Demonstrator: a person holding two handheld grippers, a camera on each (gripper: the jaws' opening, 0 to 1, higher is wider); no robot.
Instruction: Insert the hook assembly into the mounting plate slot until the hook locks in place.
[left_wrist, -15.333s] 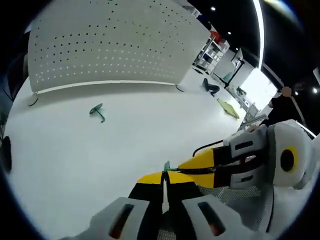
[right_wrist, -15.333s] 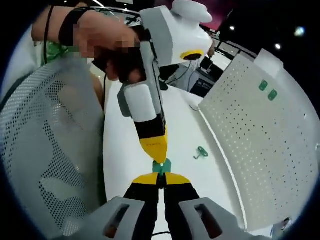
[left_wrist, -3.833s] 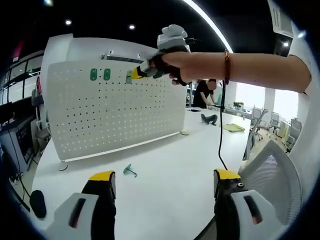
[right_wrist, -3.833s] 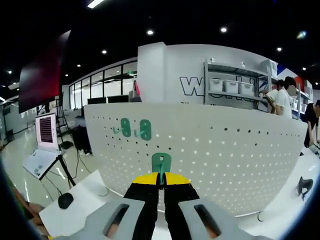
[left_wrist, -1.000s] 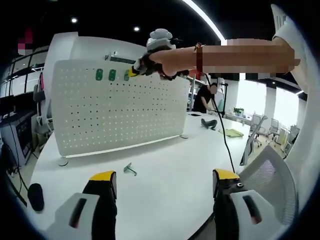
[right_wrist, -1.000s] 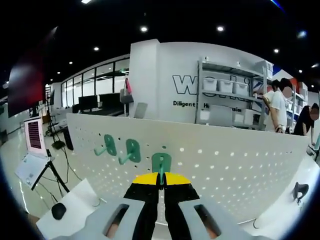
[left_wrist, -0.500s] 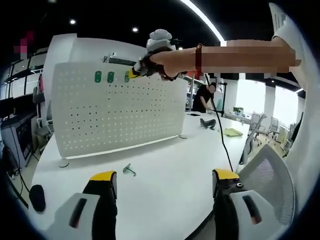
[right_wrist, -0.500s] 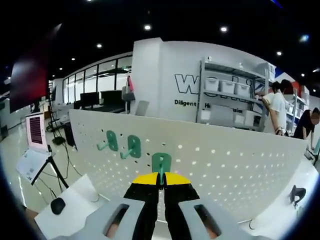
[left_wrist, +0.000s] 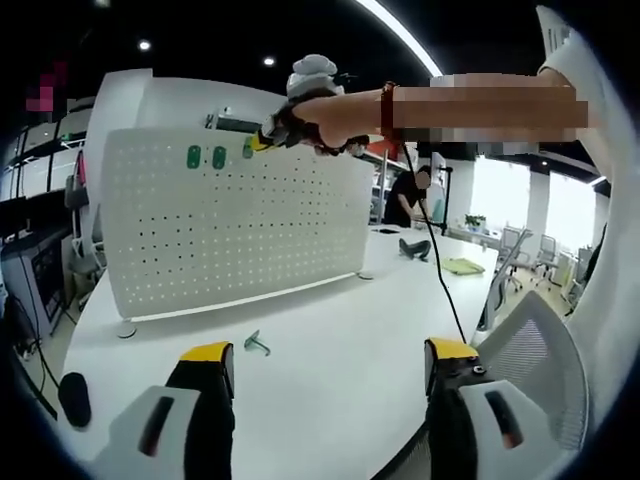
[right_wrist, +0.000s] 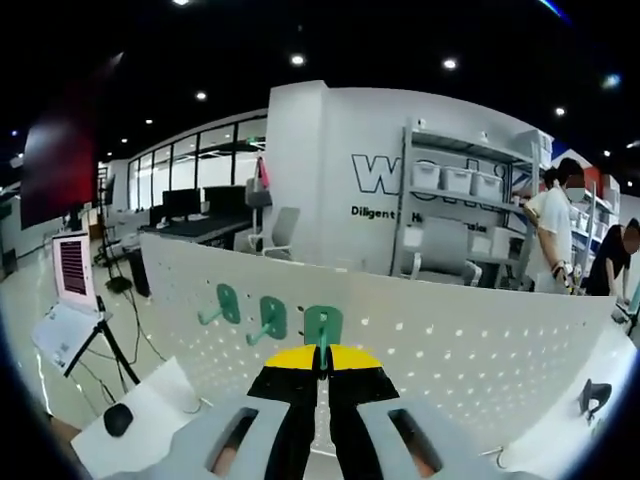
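While clamped, hook (right_wrist: 322, 325) between tool (right_wrist: 322, 357) tips

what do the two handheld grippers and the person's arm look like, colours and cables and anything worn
Both the left gripper and right gripper have light grey bodies with black jaws capped in yellow. In the left gripper view, a black cable hangs from the raised arm, which wears a dark red bracelet and a white sleeve.

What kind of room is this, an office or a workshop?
Probably an open-plan office or lab: office chairs by desks, storage shelving with bins, and a white pegboard standing on a long white table.
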